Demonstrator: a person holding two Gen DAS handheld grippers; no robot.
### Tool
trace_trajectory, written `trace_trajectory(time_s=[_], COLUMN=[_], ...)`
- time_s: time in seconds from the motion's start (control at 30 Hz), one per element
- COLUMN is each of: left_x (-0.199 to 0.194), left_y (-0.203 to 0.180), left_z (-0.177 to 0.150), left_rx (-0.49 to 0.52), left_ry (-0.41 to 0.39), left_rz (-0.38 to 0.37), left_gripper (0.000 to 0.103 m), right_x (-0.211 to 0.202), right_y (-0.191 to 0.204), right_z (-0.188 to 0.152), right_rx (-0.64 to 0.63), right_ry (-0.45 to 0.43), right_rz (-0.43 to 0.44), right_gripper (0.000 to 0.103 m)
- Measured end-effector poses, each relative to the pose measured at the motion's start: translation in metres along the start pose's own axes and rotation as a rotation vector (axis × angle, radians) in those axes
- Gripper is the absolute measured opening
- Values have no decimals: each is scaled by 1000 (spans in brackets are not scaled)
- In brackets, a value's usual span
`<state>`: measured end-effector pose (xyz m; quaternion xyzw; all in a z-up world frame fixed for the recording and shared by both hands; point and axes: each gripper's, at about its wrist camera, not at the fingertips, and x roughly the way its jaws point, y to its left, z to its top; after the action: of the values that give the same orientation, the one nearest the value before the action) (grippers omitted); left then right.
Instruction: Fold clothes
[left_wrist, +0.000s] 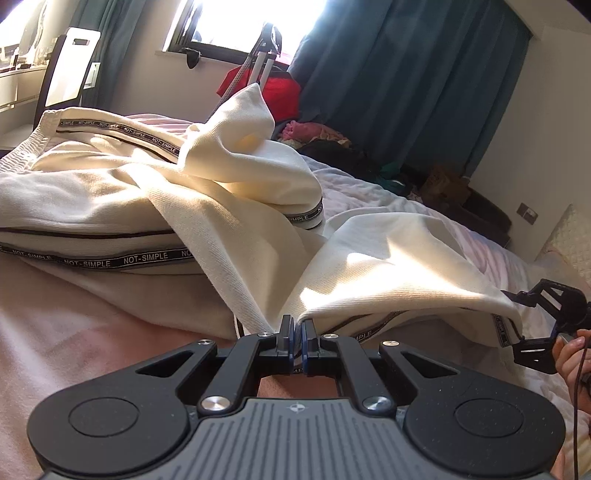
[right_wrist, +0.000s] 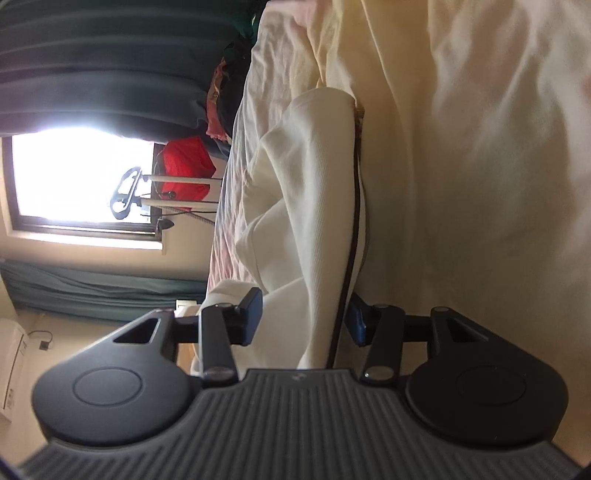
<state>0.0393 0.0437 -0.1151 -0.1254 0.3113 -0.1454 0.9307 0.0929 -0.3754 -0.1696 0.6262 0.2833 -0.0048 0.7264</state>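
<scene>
Cream trousers (left_wrist: 155, 192) stretched away from the left tool (left_wrist: 294, 332), clenched on their hem; the right tool (right_wrist: 306, 317) straddled a leg, released.

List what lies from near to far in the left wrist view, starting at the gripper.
Left gripper shut on the cream trousers' hem → cream trousers heaped on the bed → red garment → window.

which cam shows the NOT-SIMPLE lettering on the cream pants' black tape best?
Left wrist. The black lettered tape runs along the cream ribbed pants, sunlit, sharp and readable in several places. In the right wrist view the same tape is only a thin dark line seen edge-on, blurred, with no lettering legible.
</scene>
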Motion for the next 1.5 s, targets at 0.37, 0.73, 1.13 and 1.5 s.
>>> trace_trajectory(time_s=[0.37,0.73,1.13,1.5], left_x=[12,18,25,17], left_y=[2,-16,-45,-49], left_z=[-2,-4,-19,-21], left_rx=[-5,103,228,242], left_ry=[23,12,38,41], left_rz=[-7,-84,-170,-219], left_gripper=[4,6,12,12], right_x=[41,-17,-81,-110], right_y=[-10,25,-37,-37], right_z=[49,60,72,60], right_rx=[-82,-270,-15,-83], right_ry=[-129,-490,-640,-771], right_rz=[-38,-18,-242,-429], right_gripper=[42,9,9,8])
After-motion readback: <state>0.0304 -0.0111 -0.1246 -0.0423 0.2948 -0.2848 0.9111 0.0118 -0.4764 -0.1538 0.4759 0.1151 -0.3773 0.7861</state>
